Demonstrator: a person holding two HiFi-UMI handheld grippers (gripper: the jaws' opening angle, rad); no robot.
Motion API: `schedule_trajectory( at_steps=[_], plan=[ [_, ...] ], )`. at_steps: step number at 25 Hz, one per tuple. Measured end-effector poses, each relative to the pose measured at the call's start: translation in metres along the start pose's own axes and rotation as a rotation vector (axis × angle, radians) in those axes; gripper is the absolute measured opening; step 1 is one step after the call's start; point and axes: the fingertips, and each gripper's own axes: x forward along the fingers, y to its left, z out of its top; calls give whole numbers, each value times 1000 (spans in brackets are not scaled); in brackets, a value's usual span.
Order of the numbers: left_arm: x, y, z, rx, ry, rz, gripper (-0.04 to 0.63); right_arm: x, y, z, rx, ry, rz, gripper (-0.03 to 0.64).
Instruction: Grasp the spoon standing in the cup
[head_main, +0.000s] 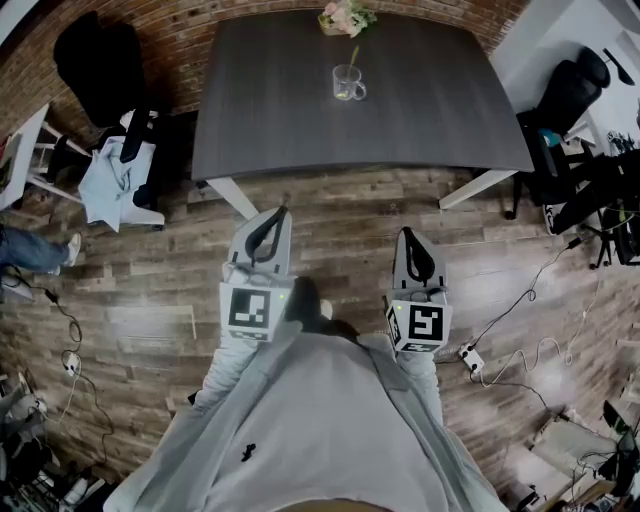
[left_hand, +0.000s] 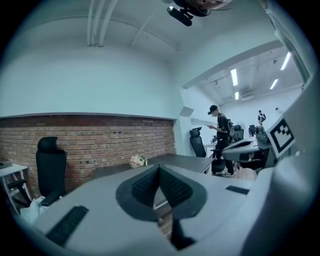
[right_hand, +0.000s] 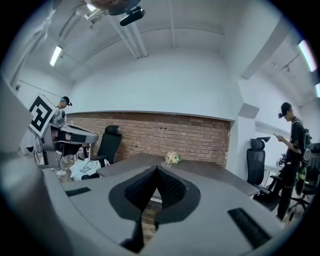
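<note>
Left gripper (head_main: 277, 214) is clenched shut with nothing in it; in the left gripper view its two ribbed pads (left_hand: 145, 187) meet along a closed line. Right gripper (head_main: 411, 238) is closed and empty in the same way, its jaws pressed together in the right gripper view. Both are held about level over the wood floor (head_main: 330, 205), on the near side of the table (head_main: 270, 110) and well apart from it. The left one is off the table's near left leg, the right one further along the near edge.

The cup (head_main: 347, 83), a clear glass mug with its handle turned to the right, stands on the table near its far edge, about midway along. The spoon (head_main: 353, 55) stands in the cup, with its handle leaning toward the table's far edge. Just beyond the cup, at that far edge, sits a small bunch of flowers (head_main: 345, 17).

A brick wall (head_main: 190, 30) runs behind the table. Off the table's left end stands a black office chair (head_main: 95, 60), and near its left near corner a pale cloth (head_main: 105, 175) hangs over a white seat. Another black chair (head_main: 575, 85) stands off the right end. A power strip (head_main: 470, 357) with trailing cables lies on the floor, nearer than the table's right leg. The person holding the grippers wears a grey sweatshirt (head_main: 330, 430). In the right gripper view another person (right_hand: 291, 150) stands beyond the table's right end.
</note>
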Motion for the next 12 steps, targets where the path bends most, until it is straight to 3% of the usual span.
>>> schedule_trajectory(
  at_steps=[12],
  plan=[
    [76, 42, -10, -29, 23, -1, 18, 81, -20, -6, 13, 29, -3, 17]
  ],
)
